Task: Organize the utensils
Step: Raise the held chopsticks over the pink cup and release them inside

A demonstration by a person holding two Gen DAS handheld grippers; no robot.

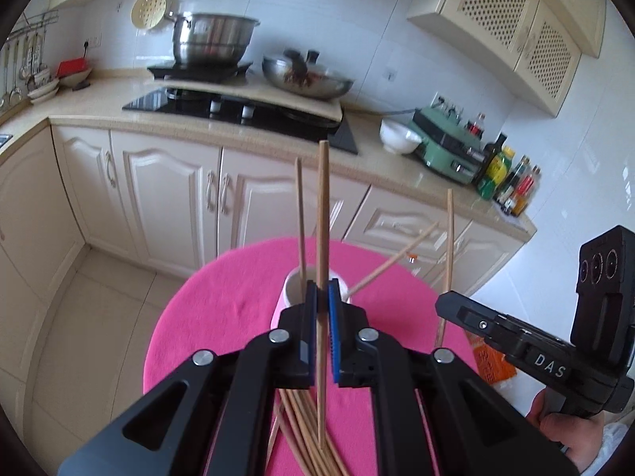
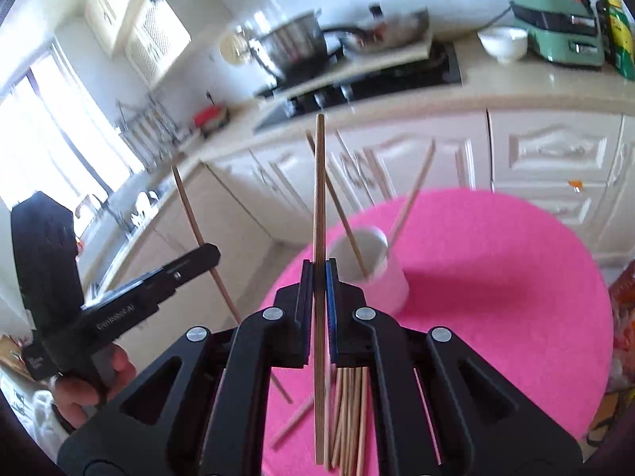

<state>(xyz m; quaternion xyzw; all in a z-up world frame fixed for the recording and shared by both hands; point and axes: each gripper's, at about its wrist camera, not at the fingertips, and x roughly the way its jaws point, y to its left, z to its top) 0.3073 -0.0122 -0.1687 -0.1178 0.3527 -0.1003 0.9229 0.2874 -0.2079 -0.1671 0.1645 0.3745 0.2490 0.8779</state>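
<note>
My left gripper is shut on a single wooden chopstick that stands nearly upright above the pink table. Just behind its fingertips sits a white cup with two chopsticks leaning in it. My right gripper is shut on another upright chopstick, with the white cup just beyond and to its right. Several loose chopsticks lie in a pile on the cloth below both grippers. Each gripper shows in the other view: the right gripper and the left gripper, each with its stick.
Behind the table runs a kitchen counter with cream cabinets, a black hob, a steel pot and a wok. A white bowl, a green appliance and bottles stand on the right. An orange packet lies at the table's right edge.
</note>
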